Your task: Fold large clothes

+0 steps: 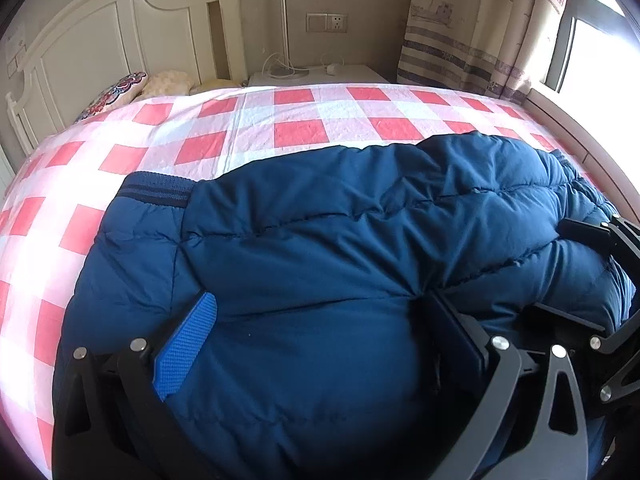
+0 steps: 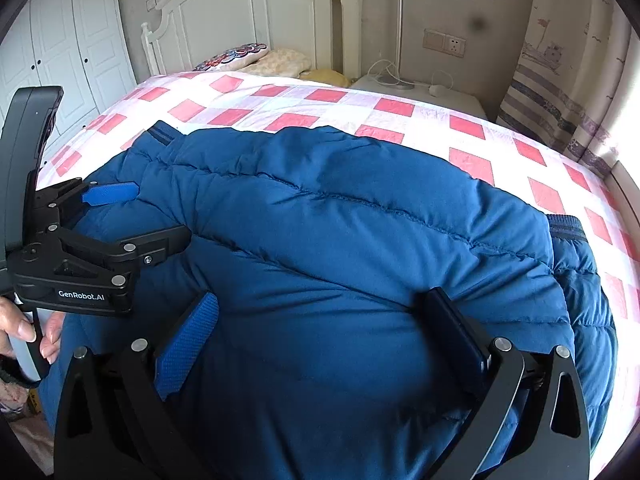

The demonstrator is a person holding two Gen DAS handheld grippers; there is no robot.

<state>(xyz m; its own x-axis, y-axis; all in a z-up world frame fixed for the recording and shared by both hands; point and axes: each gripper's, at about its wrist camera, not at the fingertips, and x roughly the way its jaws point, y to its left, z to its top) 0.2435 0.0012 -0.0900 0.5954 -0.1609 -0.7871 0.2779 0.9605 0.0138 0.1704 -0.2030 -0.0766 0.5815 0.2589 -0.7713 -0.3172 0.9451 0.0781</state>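
Observation:
A big blue puffer jacket [image 1: 320, 248] lies on the bed, its ribbed cuff [image 1: 156, 190] pointing left. My left gripper [image 1: 320, 344] is open, its wide-spread fingers pressed down onto the near part of the jacket. In the right wrist view the same jacket [image 2: 340, 220] fills the middle. My right gripper [image 2: 324, 332] is open too, fingers spread and resting on the jacket's near bulge. The left gripper [image 2: 132, 216] shows at the left of that view, open. The right gripper [image 1: 580, 276] shows at the right edge of the left wrist view.
The bed has a pink and white checked sheet [image 1: 280, 128], a white headboard [image 1: 100, 40] and pillows [image 1: 120, 92] at the far left. A white nightstand [image 1: 316, 76] with a lamp pole stands behind. Curtains [image 1: 480, 28] and a window are at the right. White wardrobe doors [image 2: 60, 48] stand left.

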